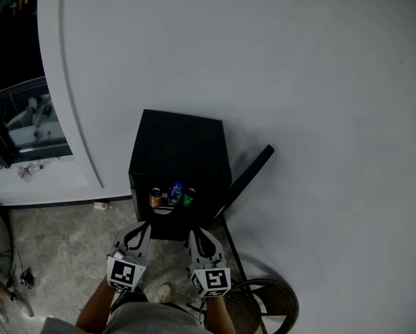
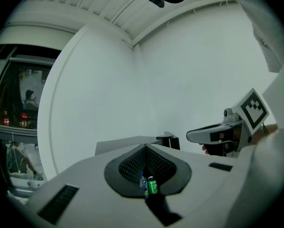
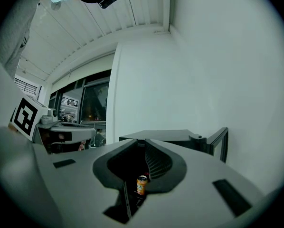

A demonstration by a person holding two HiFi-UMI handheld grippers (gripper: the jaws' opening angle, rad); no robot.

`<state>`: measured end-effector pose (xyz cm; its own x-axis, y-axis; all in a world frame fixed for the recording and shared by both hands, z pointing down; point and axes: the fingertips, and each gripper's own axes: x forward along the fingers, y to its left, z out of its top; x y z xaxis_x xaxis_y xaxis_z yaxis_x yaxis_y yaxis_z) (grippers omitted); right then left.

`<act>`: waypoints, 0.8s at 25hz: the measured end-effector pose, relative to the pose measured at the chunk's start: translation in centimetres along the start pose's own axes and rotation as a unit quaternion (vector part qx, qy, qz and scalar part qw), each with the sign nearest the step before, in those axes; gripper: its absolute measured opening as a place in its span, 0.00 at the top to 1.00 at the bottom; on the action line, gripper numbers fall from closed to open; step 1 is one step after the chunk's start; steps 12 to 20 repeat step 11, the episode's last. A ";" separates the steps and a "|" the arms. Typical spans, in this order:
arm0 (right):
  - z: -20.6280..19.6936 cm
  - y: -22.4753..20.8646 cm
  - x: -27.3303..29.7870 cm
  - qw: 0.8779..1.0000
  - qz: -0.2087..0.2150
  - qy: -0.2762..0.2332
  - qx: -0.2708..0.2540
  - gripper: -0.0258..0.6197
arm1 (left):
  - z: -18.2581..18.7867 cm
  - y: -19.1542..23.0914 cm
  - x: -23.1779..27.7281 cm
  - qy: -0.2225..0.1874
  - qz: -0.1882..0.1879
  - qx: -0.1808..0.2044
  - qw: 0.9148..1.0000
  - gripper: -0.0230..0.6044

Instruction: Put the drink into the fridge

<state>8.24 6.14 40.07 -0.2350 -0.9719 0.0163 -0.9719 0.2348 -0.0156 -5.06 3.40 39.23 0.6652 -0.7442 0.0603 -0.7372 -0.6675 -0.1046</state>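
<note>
Drink cans [image 1: 172, 196] inside fridge [image 1: 180, 145], ahead of left tool [image 1: 142, 228], closed, and right tool [image 1: 196, 235], slightly parted.

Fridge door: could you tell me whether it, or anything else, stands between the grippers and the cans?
Nothing visible does. The fridge door is swung open to the right, and the orange can, blue can and green can stand at the open front of the fridge, straight ahead of the left gripper and right gripper.

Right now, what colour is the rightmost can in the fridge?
Green: the can shows best in the head view.
</note>
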 end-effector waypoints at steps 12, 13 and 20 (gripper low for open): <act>-0.1 -0.3 -0.4 1.000 -0.007 0.004 -0.006 0.86 | 0.4 -0.2 0.0 0.002 -0.001 -0.002 1.000 0.96; -0.1 -0.3 -0.4 1.000 -0.007 0.004 -0.006 0.86 | 0.4 -0.2 0.0 0.002 -0.001 -0.002 1.000 0.96; -0.1 -0.3 -0.4 1.000 -0.007 0.004 -0.006 0.86 | 0.4 -0.2 0.0 0.002 -0.001 -0.002 1.000 0.96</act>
